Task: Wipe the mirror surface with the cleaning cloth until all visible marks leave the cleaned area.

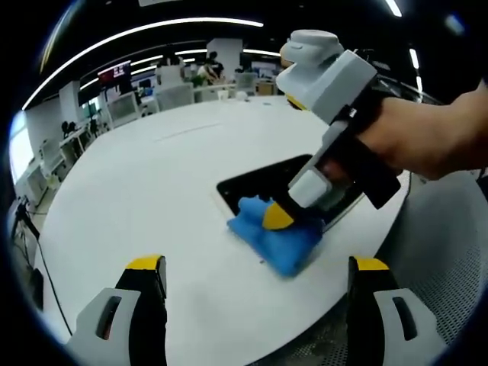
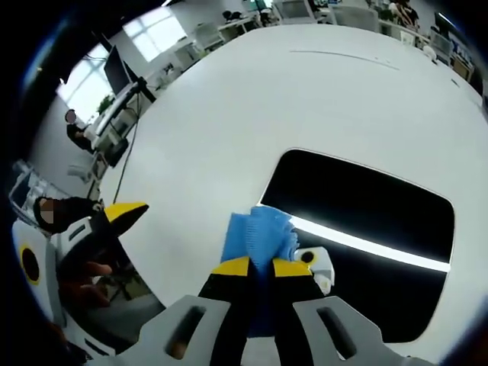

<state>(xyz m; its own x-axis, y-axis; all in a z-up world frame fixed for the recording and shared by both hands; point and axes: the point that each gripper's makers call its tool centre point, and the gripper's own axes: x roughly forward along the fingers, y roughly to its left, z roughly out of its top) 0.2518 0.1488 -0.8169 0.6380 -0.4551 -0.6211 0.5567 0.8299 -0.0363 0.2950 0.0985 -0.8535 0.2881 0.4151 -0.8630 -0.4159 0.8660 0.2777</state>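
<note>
Mirror (image 2: 366,221) lies flat on white round table (image 2: 229,114), open office behind.

The cleaning cloth (image 2: 259,236) looks like a soft, fuzzy blue fabric, bunched and matt. The mirror (image 2: 366,221) is seen as a glossy dark pane, smooth enough that ceiling strip lights are reflected in it sharp as anything. The bench (image 1: 152,183) is finished in a smooth white surface, mostly matt. Both sets of tongs, right (image 2: 261,267) and left (image 1: 259,263), appear moulded in grey hard plastic with yellow tips and black inner faces.
</note>
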